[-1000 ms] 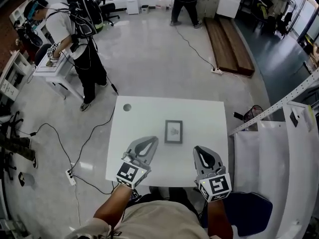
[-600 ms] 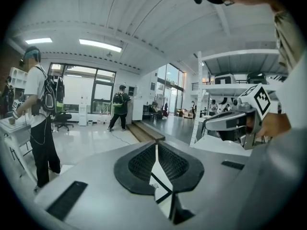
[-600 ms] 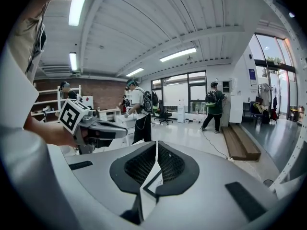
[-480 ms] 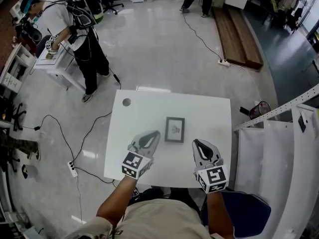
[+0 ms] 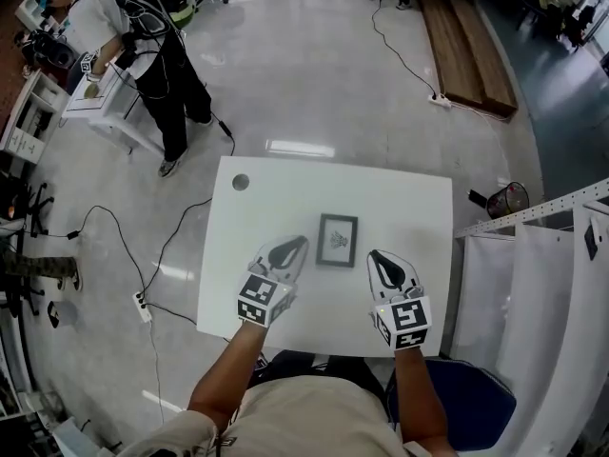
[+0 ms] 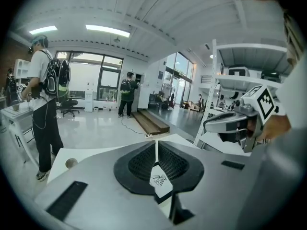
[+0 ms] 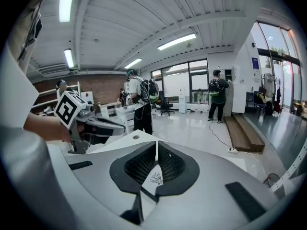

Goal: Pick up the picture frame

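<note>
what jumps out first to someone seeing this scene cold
A small dark picture frame lies flat in the middle of a white table. The left gripper and right gripper, both shut, flank it, neither touching it. Farther off, at upper left in the head view, a person stands at a small desk.

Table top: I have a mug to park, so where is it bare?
Bare: the far strip of the table beyond the picture frame, the right side past the right gripper, and the left edge nearer than the round hole. Crowded: the near middle, where the left gripper flanks the frame.
</note>
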Demonstrator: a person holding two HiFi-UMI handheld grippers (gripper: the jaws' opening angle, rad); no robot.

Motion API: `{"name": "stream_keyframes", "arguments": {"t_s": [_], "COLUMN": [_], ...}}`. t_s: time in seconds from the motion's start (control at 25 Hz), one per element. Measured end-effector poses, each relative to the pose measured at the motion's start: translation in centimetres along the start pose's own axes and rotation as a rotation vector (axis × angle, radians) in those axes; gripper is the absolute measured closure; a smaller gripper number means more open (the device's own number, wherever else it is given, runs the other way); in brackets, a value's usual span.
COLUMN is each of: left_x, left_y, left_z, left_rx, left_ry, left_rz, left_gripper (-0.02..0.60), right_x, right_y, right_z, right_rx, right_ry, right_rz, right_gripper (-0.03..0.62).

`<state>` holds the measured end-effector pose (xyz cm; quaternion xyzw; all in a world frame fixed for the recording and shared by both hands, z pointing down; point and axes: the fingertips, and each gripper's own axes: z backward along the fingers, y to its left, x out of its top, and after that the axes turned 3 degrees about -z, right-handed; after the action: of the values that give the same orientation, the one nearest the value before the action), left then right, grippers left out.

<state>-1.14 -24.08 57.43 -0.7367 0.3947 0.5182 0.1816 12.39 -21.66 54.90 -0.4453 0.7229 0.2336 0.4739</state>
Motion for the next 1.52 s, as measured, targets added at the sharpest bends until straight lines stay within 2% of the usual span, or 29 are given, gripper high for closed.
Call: {"name": "stream_keyframes", "arguments": {"t_s": [0.68, 1.32, 1.52], "left_x": [-9.2, -15.5, -16.4], "left_y": [2.8, 3.9, 4.1], "left_z": [-7.4, -11.7, -12.4], "left_rx": [0.011, -0.001, -0.013], "left_ry": [0.204, 0.362, 0.39], "left_rz": [0.098, 0.166, 0.184], "left_gripper": [0.557, 0.555, 0.503], "right_x": [-8.3, -14.8, -16.1], "right_y": [-3.0, -4.5, -4.7], "right_z": [-7.9, -12.7, -13.6], "right_rx": [0.034, 0.067, 0.073], "right_ry": [0.161, 0.307, 0.335], "right_rz": [-0.066, -0.112, -0.129], "right_gripper": [0.565, 0.563, 0.563]}}
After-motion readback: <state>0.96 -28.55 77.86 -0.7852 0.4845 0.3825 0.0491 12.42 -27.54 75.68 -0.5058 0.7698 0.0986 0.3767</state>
